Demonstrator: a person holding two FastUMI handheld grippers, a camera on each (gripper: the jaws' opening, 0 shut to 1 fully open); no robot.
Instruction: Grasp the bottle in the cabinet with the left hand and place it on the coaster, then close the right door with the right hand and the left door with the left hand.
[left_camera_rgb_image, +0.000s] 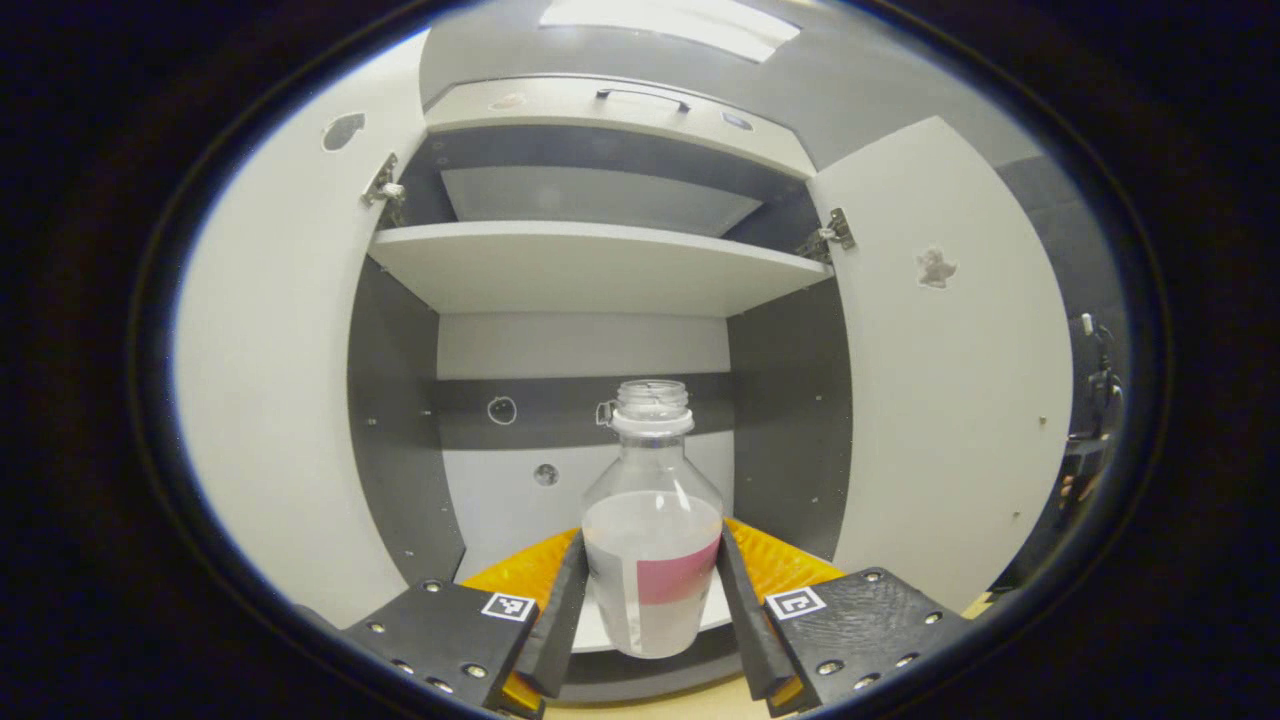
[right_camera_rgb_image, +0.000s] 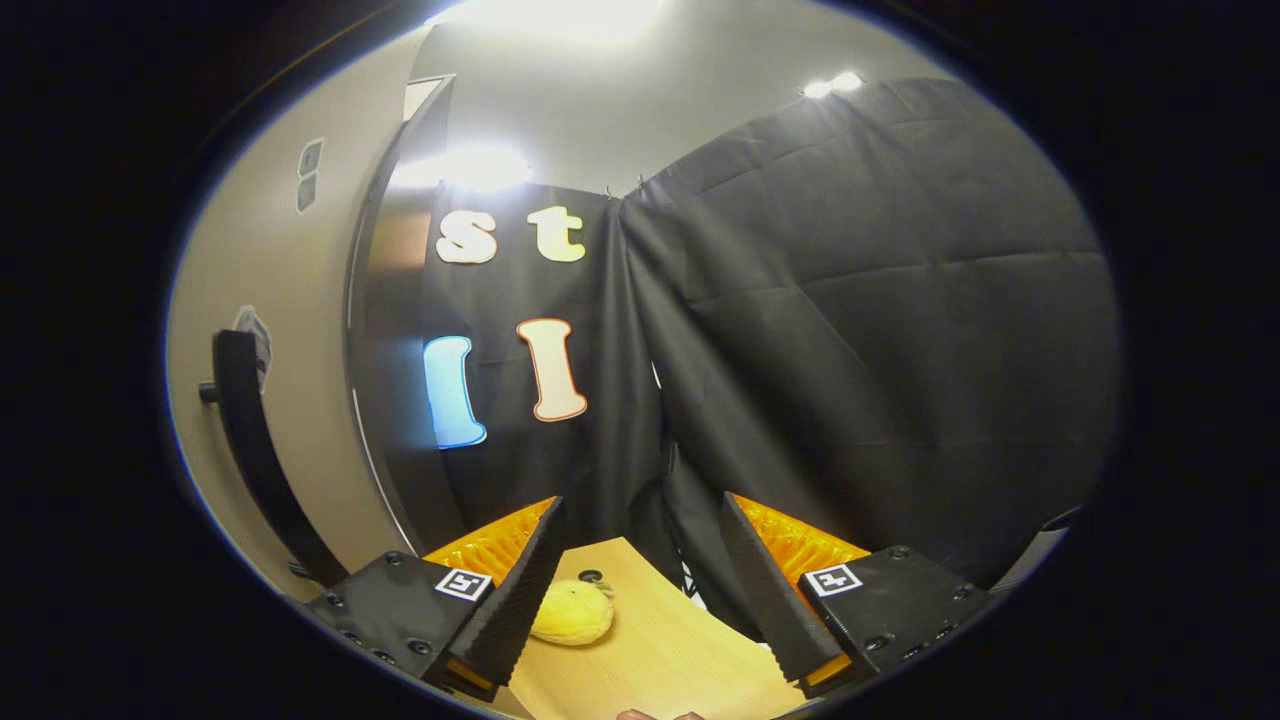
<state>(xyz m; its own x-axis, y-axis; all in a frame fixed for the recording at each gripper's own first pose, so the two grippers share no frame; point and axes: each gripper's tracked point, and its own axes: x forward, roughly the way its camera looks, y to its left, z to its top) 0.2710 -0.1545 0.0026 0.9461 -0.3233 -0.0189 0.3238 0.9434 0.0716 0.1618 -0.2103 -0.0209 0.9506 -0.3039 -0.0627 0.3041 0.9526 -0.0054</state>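
1. Clearly, in the left gripper view, the left gripper (left_camera_rgb_image: 650, 610) has both black fingers (left_camera_rgb_image: 562, 610) pressed against the sides of the bottle (left_camera_rgb_image: 652, 540), gripping its lower body.
2. The bottle is clear plastic, upright, with an open neck, a pink-and-white label and some liquid inside; it sits at the front edge of the cabinet's lower compartment, and I cannot tell whether its base rests on the cabinet floor or is lifted off it.
3. To the left stands the left door (left_camera_rgb_image: 280, 400), swung wide open, its hinge (left_camera_rgb_image: 385, 185) near the top.
4. Behind the bottle is the cabinet (left_camera_rgb_image: 590, 270), with a white shelf above the lower compartment and grey side walls.
5. To the right stands the right door (left_camera_rgb_image: 950, 370), also open.
6. In the right gripper view, the door (right_camera_rgb_image: 270, 330) with its black handle (right_camera_rgb_image: 255, 450) lies at the left.
7. The right gripper (right_camera_rgb_image: 640, 600) holds nothing, its fingers spread wide apart above a wooden table (right_camera_rgb_image: 660, 650).
8. A yellow fruit-like object (right_camera_rgb_image: 572, 612) lies on the table just beside the gripper's left finger.
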